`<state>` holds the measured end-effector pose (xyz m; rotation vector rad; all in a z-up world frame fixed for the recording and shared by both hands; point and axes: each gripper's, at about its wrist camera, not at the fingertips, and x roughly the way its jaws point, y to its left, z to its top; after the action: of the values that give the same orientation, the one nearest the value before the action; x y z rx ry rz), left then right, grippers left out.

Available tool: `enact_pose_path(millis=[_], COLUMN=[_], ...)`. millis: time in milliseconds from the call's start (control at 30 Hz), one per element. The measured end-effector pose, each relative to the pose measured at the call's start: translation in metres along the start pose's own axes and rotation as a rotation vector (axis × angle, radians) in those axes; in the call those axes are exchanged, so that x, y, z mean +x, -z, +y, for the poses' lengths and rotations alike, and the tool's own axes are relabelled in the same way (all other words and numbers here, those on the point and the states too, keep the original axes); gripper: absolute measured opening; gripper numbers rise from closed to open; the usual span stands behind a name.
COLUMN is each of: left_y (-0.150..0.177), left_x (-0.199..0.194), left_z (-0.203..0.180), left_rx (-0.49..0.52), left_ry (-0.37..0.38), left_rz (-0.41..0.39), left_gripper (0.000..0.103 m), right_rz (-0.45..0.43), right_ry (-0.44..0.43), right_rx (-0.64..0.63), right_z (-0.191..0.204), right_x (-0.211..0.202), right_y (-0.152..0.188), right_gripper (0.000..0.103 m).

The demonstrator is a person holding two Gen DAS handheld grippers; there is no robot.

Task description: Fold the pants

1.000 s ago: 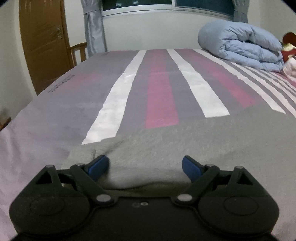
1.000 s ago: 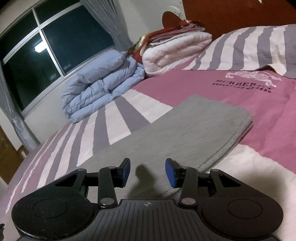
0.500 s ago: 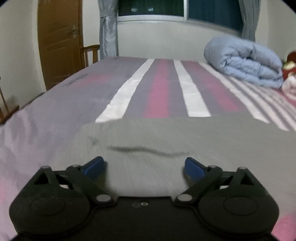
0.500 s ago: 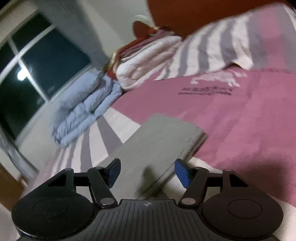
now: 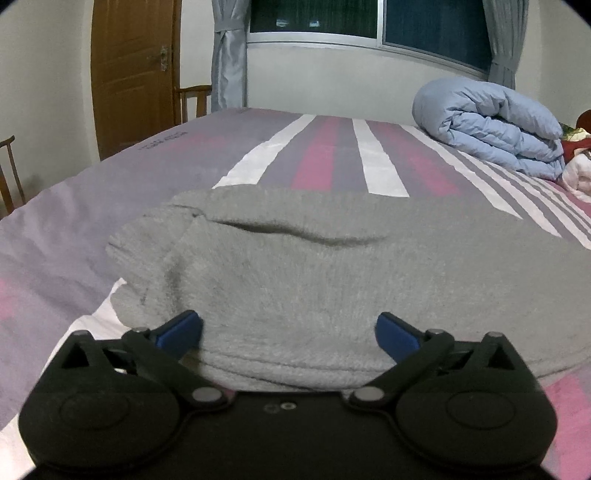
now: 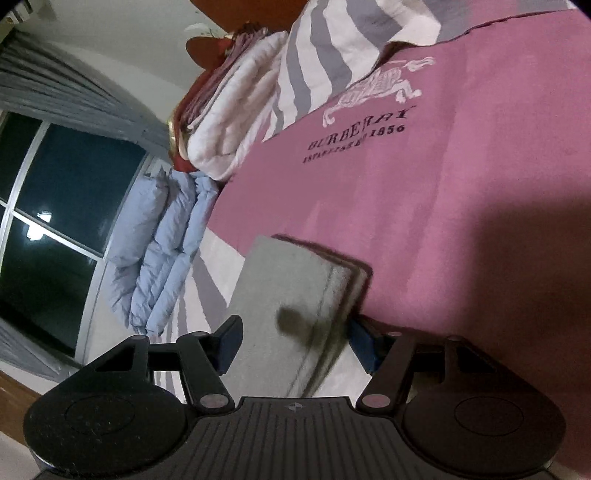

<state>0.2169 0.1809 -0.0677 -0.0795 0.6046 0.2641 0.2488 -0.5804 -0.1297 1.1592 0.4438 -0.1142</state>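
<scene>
The grey pants [image 5: 332,277] lie folded into a long strip on the striped bedspread [image 5: 317,162]. My left gripper [image 5: 288,325] hovers low over their near rounded end; its jaws are opening wide and the blue fingertips [image 5: 184,326] press on nothing. In the right wrist view, the other folded end of the pants [image 6: 288,273] lies on the pink part of the bedspread [image 6: 424,221]. My right gripper [image 6: 294,334] is rolled to one side and straddles that end. Its jaws are closing, with cloth between them, and the pads stay clear of it.
A rolled blue duvet [image 5: 487,122] lies at the far right of the bed under the window [image 5: 369,18]. Folded white blankets [image 6: 236,122] and a striped pillow [image 6: 332,51] sit at the headboard. A brown door [image 5: 133,74] and wooden chair [image 5: 192,99] stand beyond the bed's left edge.
My left gripper drew back along the pants and its jaws spread wider. My right gripper rolled, shifted toward the pants' end, and its jaws widened to straddle that end.
</scene>
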Motion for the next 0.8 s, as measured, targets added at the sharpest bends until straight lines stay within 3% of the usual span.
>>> enact_pose_path(millis=[133,200,333,367,467,533,567,600,667,800], left_y=[0.0,0.0,0.002,0.003,0.004,0.004,0.004,0.005,0.004,0.002], left_x=[-0.005,-0.009,-0.017,-0.017,-0.017,-0.02,-0.021,-0.022,-0.024,-0.026], left_z=[0.006,0.009,0.017,0.02,0.037,0.049,0.055,0.06,0.067,0.082], left_rx=[-0.023,-0.032,-0.06,-0.07,-0.151,-0.189,-0.196,-0.199,-0.201,-0.217], left_ry=[0.022,0.032,0.043,0.045,0.054,0.048,0.044,0.038,0.031,0.02], left_rz=[-0.009,-0.01,-0.013,-0.011,0.015,0.015,0.015,0.014,0.014,0.004], left_gripper=[0.097,0.097,0.097,0.097,0.097,0.097,0.097,0.097,0.097,0.097], right_rz=[-0.006,0.016,0.064,0.073,0.071,0.074,0.09,0.113,0.093,0.042], right_ry=[0.037,0.047,0.081,0.088,0.036,0.05,0.058,0.064,0.095,0.012], right_rx=[0.017,0.003,-0.123,-0.115,-0.045,-0.065,-0.107,-0.15,-0.266,-0.439], right_z=[-0.006,-0.006,0.01,0.009,0.005,0.012,0.019,0.027,0.05,0.111], right_x=[0.011,0.016,0.019,0.019,0.02,0.021,0.023,0.026,0.024,0.014], right_y=[-0.01,-0.011,-0.01,-0.01,-0.008,-0.003,0.0,0.004,0.015,0.047], right_gripper=[0.04,0.019,0.021,0.024,0.049,0.05,0.039,0.009,0.009,0.009])
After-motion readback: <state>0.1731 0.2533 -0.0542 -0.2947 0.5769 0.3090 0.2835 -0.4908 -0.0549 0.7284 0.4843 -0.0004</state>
